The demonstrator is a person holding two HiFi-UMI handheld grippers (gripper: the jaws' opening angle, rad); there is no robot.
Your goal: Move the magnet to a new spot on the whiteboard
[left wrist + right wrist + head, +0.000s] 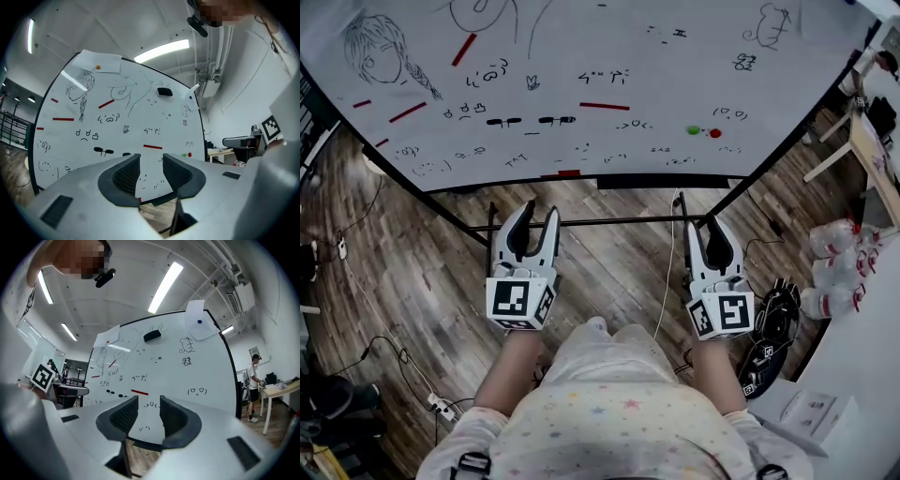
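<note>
left gripper [539, 216] and right gripper [703, 228] hang near the whiteboard [675, 89], jaws narrowly parted, empty; round red magnet [715, 133] far right.

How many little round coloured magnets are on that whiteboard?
4: a green magnet and red magnet side by side at lower right, an orange magnet pinning the top-left paper, and a blue magnet pinning the top-right paper. Others may be hidden.
</note>
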